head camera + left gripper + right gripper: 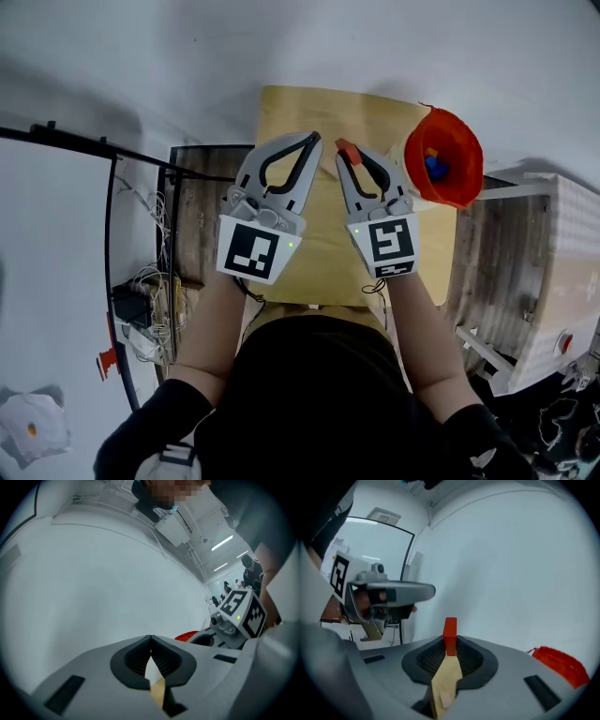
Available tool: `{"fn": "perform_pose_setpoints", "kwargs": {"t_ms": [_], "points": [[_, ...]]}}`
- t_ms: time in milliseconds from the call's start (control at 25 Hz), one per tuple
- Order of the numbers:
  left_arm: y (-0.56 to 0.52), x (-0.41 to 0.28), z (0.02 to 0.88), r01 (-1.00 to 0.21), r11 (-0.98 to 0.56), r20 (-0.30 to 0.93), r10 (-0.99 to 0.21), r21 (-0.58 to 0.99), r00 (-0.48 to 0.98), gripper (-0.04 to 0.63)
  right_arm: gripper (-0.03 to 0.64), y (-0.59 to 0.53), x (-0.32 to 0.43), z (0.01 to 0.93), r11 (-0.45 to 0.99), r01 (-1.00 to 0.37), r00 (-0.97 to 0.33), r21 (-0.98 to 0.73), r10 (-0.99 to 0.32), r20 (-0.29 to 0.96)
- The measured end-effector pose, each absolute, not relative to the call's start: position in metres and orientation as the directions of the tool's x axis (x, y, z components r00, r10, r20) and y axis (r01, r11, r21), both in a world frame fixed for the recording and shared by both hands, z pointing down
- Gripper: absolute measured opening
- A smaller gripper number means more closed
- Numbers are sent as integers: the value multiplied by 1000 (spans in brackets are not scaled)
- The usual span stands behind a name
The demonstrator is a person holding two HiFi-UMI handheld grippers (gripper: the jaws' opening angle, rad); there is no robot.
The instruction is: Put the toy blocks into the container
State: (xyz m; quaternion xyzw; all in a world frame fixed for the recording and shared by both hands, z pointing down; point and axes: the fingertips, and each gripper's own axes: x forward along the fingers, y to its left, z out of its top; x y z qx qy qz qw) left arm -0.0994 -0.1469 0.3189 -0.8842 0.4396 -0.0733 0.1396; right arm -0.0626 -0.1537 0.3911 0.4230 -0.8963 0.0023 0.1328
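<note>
Right claw (450, 641) pinches a red block (450, 629) at its tips; left claw (150, 639) closed.

grey left claw (313, 137), grey right claw (345, 152), checkered marker cubes (251, 249), black sleeves (150, 424)

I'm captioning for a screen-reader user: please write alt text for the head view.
The right gripper pinches a small red toy block over a tan wooden table, beside an orange container holding blue blocks. The left gripper is shut and empty.

no legible text, label, brand or number anywhere
</note>
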Motion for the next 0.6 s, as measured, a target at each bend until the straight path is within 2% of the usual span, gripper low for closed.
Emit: {"fn": "perform_pose_setpoints", "kwargs": {"t_ms": [320,600], "points": [[-121,-94,289,-758,-552,-33,-801,-348,598,9,84,-107,-62,285,628,-722,-651,291,-759,22],[-102,-86,269,-748,-552,-76,-784,-369,616,11,84,-78,-62,253,616,-718,-663,324,-746,-53]]}}
